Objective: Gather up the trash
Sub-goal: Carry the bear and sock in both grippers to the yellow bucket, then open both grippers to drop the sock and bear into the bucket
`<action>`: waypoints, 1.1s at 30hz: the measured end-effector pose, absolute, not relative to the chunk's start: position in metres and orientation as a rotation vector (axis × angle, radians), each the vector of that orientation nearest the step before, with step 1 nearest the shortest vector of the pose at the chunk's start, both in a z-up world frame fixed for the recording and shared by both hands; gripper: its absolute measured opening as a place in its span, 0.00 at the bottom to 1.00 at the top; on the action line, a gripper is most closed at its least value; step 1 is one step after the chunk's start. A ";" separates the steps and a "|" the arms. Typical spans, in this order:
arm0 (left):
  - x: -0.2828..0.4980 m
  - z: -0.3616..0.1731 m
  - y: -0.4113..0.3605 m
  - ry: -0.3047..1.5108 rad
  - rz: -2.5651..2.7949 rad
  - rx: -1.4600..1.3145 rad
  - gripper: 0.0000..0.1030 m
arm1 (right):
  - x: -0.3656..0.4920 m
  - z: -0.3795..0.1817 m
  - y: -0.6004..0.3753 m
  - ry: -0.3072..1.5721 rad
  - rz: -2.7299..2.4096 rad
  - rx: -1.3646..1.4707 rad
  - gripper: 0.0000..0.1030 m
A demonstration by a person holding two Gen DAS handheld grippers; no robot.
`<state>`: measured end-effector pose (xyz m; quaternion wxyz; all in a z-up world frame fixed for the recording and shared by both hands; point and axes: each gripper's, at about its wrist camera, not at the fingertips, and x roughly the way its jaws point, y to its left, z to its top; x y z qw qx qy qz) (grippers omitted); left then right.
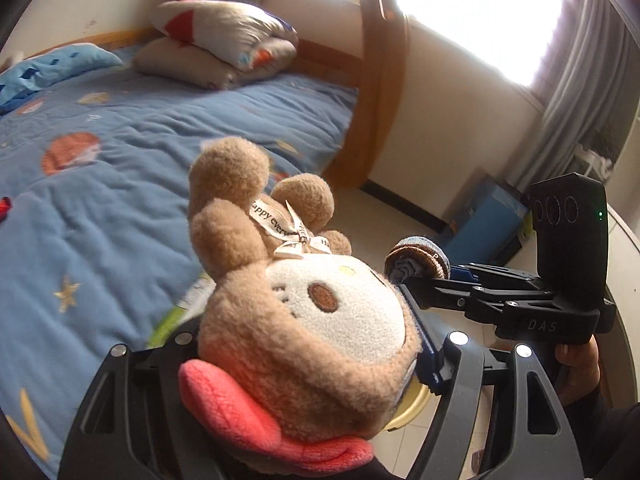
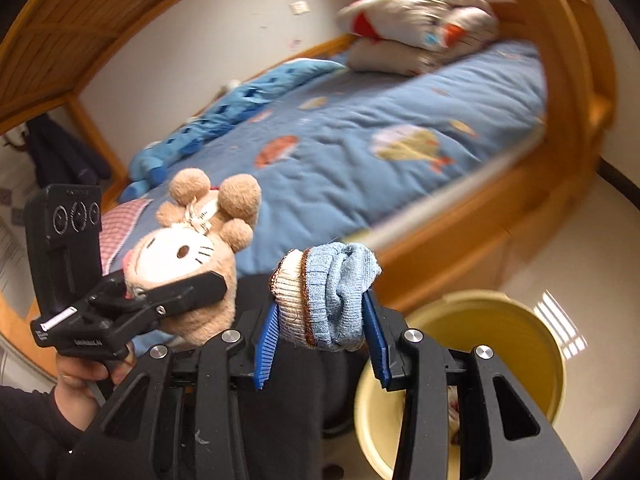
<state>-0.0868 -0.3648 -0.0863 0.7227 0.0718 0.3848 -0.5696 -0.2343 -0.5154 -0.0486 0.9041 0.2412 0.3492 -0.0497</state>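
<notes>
Both tongs are loaded. The left gripper (image 1: 304, 344) is clamped on a plush toy (image 1: 304, 320), a brown-hooded kitten face filling the lower centre of its view, legs pointing up toward the bed (image 1: 120, 128). The right gripper (image 2: 320, 320) pinches a rolled sock (image 2: 328, 296), blue over cream, standing upright between the blue pads (image 2: 266, 344).

The yellow bin (image 2: 500, 328) sits lower right in the right wrist view, just beyond and below the sock, so I'd judge the right hand nearer to it.

The toy's ribbon (image 1: 288, 232) reads "Happy every…"; the right gripper's body shows "DAS".
</notes>
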 end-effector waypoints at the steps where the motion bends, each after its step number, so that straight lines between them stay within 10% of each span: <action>1: -0.091 -0.090 -0.371 0.858 -1.268 0.168 0.70 | -0.240 -0.052 -0.519 0.725 -0.118 0.508 0.37; 6: -0.108 -0.106 -0.393 0.905 -1.307 0.220 0.70 | -0.267 -0.070 -0.531 0.762 -0.197 0.514 0.43; 9: -0.115 -0.115 -0.400 0.923 -1.316 0.250 0.70 | -0.276 -0.083 -0.539 0.813 -0.298 0.473 0.81; 26: -0.164 -0.164 -0.479 1.033 -1.435 0.424 0.70 | -0.347 -0.084 -0.588 0.723 -0.430 0.620 0.80; 33: -0.175 -0.169 -0.490 1.055 -1.441 0.412 0.91 | -0.355 -0.089 -0.596 0.728 -0.444 0.642 0.80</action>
